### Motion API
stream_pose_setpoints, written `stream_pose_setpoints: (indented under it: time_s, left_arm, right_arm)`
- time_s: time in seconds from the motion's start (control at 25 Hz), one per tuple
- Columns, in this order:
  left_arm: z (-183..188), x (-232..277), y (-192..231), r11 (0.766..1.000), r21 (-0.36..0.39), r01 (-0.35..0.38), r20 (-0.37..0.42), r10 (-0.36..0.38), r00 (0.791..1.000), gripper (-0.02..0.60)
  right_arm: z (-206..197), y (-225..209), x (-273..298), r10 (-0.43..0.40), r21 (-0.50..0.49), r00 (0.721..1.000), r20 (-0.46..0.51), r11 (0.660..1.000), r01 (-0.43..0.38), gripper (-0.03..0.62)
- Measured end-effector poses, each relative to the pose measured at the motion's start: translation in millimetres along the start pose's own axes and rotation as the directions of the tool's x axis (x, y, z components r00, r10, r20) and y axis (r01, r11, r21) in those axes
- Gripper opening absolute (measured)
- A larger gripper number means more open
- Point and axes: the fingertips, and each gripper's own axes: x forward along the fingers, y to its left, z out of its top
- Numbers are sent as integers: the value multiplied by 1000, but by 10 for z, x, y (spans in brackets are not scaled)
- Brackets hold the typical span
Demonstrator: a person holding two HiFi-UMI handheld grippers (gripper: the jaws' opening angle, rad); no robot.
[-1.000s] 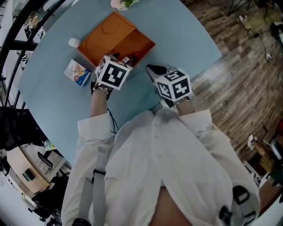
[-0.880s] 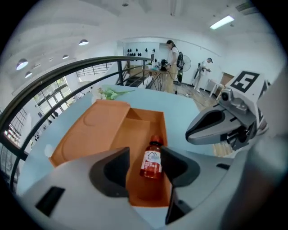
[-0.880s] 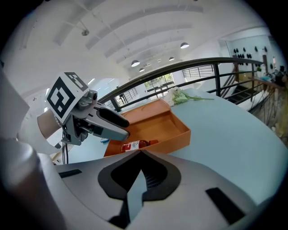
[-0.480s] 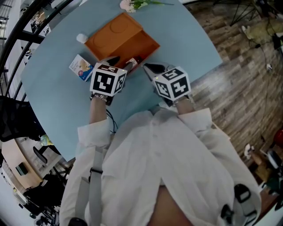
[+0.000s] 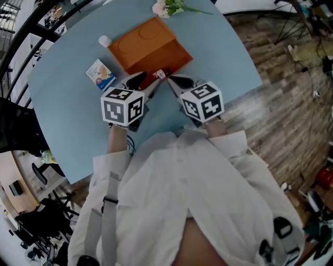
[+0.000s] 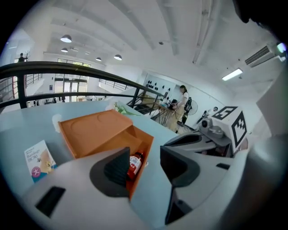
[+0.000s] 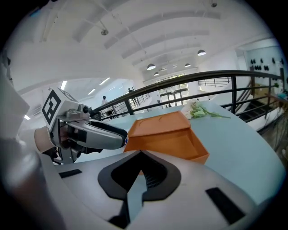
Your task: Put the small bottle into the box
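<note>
Step in hand: release. I judge the placing done and the retreat not yet begun.
Bottle (image 6: 133,164): it lies on its side inside the box (image 5: 167,54), against the near wall at the box's near right corner. The head view shows it at that near edge (image 5: 158,76).
Box: orange, on the far part of the table (image 5: 218,47). Its lid (image 6: 92,131) is folded back flat on the left side and the cavity is open upward.
Left gripper (image 6: 145,164): my jaws stand wide apart with nothing between the pads. The bottle shows through the gap but touches neither pad. The tips sit just near of the box's near wall (image 5: 144,83).
Right gripper (image 7: 141,177): my jaws are closed together and hold nothing. It points at the near right corner of the box (image 5: 174,82), close to the left gripper but apart from it.
Other items: a small printed packet (image 5: 100,74) lies on the table left of the box. Flowers (image 5: 169,6) lie at the table's far edge.
Next move, as I judge it: draw the left gripper straight back toward me with the jaws kept apart, so neither pad catches the box wall.
Caution: the two grippers stand close at the near side, so each needs its own line back.
</note>
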Motion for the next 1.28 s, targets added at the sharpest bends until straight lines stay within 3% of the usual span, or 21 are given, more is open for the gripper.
stream_pose_setpoints:
  time_s: [0.2, 0.36, 0.64, 0.92, 1.28]
  left_arm:
    - [-51, -123, -84, 999, -45, 9, 64, -6, 998, 171]
    - [-223, -176, -102, 995, -97, -22, 67, 28, 997, 46]
    - [-501, -187, -186, 990, -138, -2, 55, 9, 998, 31]
    - [-586, -227, -131, 981, -194, -7, 76, 22, 997, 14]
    - [-859, -182, -105, 990, -124, -70, -49, 64, 997, 5]
  right_arm:
    - [-20, 110, 52, 32, -33, 999, -10, 999, -32, 3]
    - [-103, 204, 84, 50, -62, 998, -34, 997, -52, 3]
    - [-183, 290, 88, 72, -84, 996, -59, 993, -77, 3]
    - [-266, 486, 82, 165, -76, 983, -75, 982, -171, 3]
    - [-420, 585, 130, 199, -91, 967, -157, 972, -215, 3]
